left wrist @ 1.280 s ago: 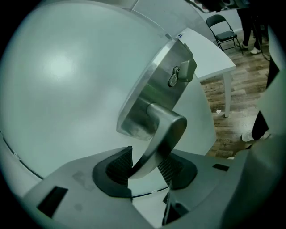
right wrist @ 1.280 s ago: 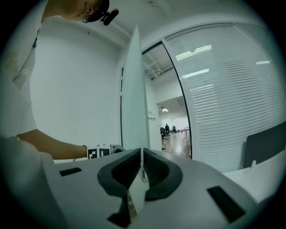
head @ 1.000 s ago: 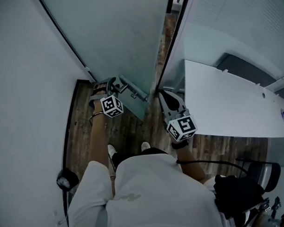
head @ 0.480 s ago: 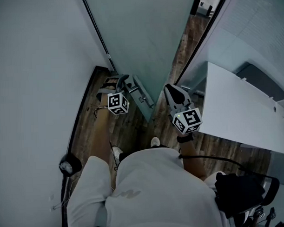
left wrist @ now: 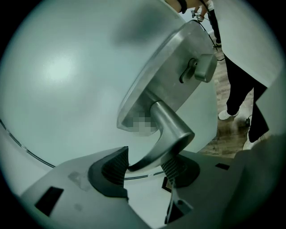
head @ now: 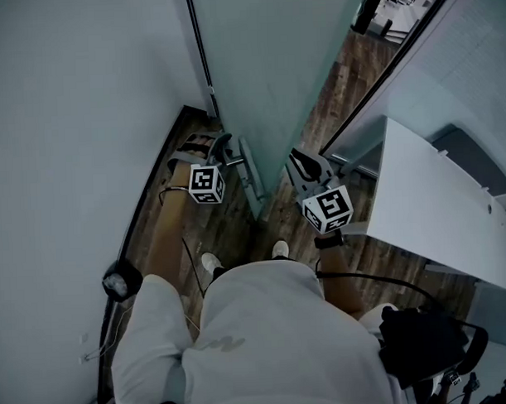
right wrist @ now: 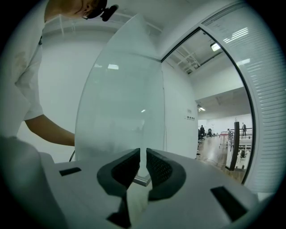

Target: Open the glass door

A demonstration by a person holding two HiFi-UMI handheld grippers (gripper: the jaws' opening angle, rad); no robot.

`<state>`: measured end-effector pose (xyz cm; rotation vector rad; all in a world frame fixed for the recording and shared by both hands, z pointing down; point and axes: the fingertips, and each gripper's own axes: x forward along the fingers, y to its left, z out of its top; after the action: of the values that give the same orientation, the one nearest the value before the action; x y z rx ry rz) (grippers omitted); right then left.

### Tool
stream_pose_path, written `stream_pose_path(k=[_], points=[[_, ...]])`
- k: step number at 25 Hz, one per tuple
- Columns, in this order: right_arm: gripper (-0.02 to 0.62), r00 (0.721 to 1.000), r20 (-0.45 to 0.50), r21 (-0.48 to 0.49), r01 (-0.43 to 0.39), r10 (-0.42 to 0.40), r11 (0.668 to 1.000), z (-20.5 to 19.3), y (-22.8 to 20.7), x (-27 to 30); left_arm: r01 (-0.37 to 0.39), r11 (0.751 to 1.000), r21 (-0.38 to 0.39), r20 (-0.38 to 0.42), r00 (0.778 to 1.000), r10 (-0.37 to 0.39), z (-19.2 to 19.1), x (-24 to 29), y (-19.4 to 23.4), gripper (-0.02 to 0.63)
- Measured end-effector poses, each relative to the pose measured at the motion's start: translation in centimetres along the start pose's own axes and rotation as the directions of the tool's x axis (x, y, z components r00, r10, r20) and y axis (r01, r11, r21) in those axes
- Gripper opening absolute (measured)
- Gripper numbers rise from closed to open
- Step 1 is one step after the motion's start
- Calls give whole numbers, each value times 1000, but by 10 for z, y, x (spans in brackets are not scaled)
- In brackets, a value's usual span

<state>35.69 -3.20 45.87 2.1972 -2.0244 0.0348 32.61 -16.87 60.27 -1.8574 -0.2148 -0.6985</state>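
R-grip cam | dark ribbed jaws of right gripper [right wrist: 142,166] nearly together, pinching free edge of tall frosted glass door [right wrist: 120,98] | person's bare forearm [right wrist: 49,132] left of pane | lit wood-floored hall [right wrist: 219,147] at right

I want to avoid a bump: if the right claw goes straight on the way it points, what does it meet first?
The frosted glass door, whose face stands straight ahead of the right claw. It looks close, but the depth is unclear.
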Motion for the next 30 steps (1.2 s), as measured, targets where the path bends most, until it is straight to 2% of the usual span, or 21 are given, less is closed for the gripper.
stream_pose_path(k=[3, 5, 8, 10, 13, 16, 20, 24, 27, 30], points=[[62, 998, -26, -58, -57, 56, 997, 2, 27, 19, -18, 1000, 1, -6, 1000, 18, -20, -25, -6, 199], [104, 994, -56, -102, -101, 95, 990, 2, 46, 34, -28, 999, -44, -3, 1000, 28, -36, -43, -9, 202], [123, 980, -116, -175, -181, 162, 968, -2, 75, 52, -48, 990, -132, -18, 999, 46, -60, -65, -15, 204], [129, 964, -167, -234, -243, 207, 941, -8, 94, 63, -61, 974, -220, -30, 998, 56, -78, -79, -19, 204], [129, 933, -242, -332, -337, 265, 881, -19, 120, 77, -92, 921, -379, -33, 996, 87, -103, -102, -26, 204], [129, 900, -322, -437, -416, 294, 797, -31, 143, 91, -138, 844, -519, -44, 990, 135, -127, -127, -33, 204], [129, 853, -425, -569, -512, 303, 643, -46, 175, 111, -214, 717, -663, -113, 976, 187, -159, -166, -48, 202], [129, 815, -495, -646, -577, 301, 499, -56, 196, 137, -289, 566, -772, -187, 955, 232, -186, -203, -57, 202], [129, 791, -527, -677, -612, 311, 410, -57, 211, 149, -328, 454, -828, -219, 936, 277, -192, -234, -65, 202], [129, 759, -546, -683, -648, 354, 337, -55, 233, 166, -364, 349, -864, -256, 913, 319, -205, -264, -69, 201]])
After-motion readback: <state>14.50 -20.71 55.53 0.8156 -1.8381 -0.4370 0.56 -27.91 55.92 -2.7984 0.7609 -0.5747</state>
